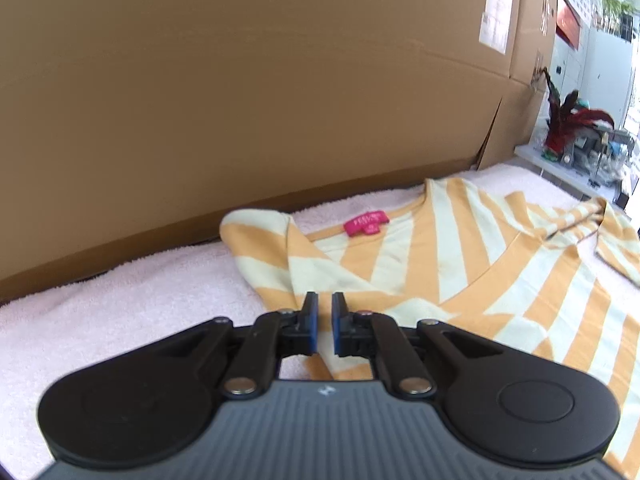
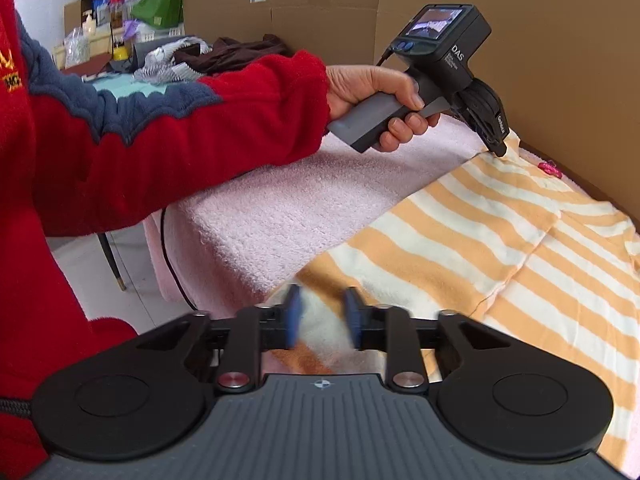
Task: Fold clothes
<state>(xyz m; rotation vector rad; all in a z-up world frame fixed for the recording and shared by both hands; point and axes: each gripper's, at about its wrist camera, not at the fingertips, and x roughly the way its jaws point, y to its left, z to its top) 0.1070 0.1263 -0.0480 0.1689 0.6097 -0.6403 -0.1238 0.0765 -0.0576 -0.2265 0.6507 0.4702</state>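
An orange and cream striped T-shirt (image 1: pixel 460 248) lies flat on a pink towel (image 1: pixel 120 312), its pink neck label (image 1: pixel 366 224) facing up. My left gripper (image 1: pixel 324 308) sits low over the shirt's near shoulder, pads almost together, and no fabric shows between them. In the right wrist view a hand (image 2: pixel 372 88) holds that left gripper (image 2: pixel 498 148), whose tip touches the shirt's (image 2: pixel 500 240) shoulder corner. My right gripper (image 2: pixel 322 312) hovers at the shirt's bottom corner near the towel's (image 2: pixel 300 200) edge. Its blurred pads stand apart over the cloth.
A tall cardboard wall (image 1: pixel 240 80) backs the towel-covered table. A red fleece sleeve (image 2: pixel 180 132) crosses the right wrist view. A cluttered table (image 2: pixel 120 40) with bags and dark clothes lies beyond it. A red plant (image 1: pixel 568 124) stands on a shelf at the far right.
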